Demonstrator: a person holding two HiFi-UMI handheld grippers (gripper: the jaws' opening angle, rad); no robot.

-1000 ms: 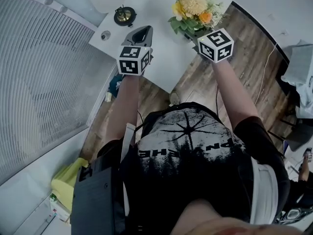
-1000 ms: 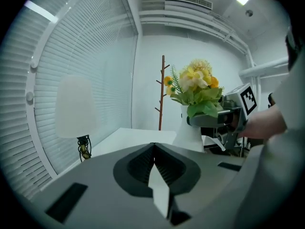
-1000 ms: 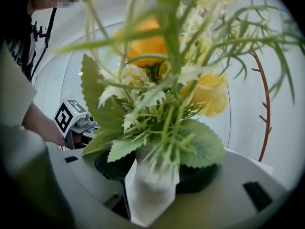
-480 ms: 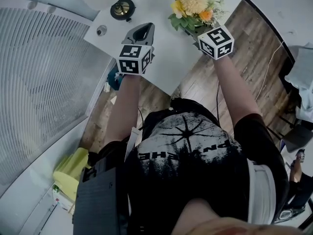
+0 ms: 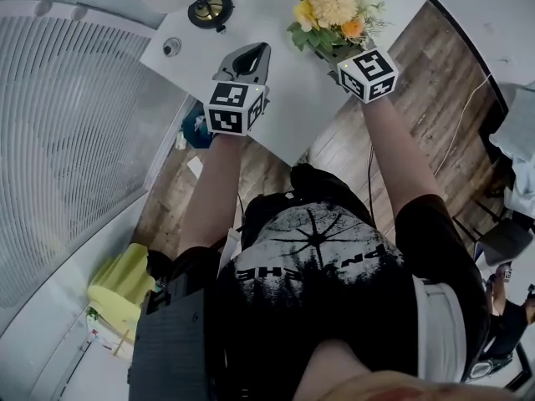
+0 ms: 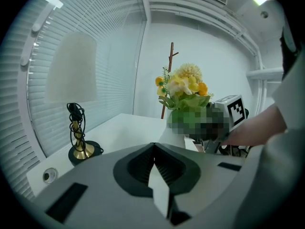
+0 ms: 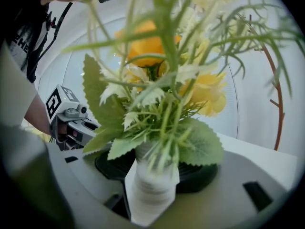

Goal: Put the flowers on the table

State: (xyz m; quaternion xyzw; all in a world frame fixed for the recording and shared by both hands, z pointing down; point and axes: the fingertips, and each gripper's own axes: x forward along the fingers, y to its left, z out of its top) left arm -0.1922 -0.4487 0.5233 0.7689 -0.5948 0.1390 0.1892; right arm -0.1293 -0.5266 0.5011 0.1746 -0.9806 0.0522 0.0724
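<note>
A bunch of yellow and orange flowers [image 5: 334,7] stands in a white ribbed vase [image 7: 151,185]. My right gripper [image 5: 331,53] is shut on that vase, over the far right part of the white table [image 5: 284,98]. The leaves [image 7: 157,118] fill the right gripper view. I cannot tell whether the vase's base touches the tabletop. My left gripper [image 5: 248,58] hovers over the table's near edge, left of the flowers, its jaws shut with nothing between them [image 6: 155,163]. From the left gripper view the flowers [image 6: 183,87] and the right gripper's marker cube [image 6: 236,109] show ahead on the right.
A lamp with a brass base [image 5: 209,8] and white shade [image 6: 71,66] stands at the table's far left, with a small round metal fitting [image 5: 171,47] near it. Window blinds [image 5: 75,140] run along the left. Wooden floor [image 5: 418,115] lies right of the table.
The flowers stay held in my right gripper over the table. Both grippers have barely moved; the head camera has shifted slightly.
</note>
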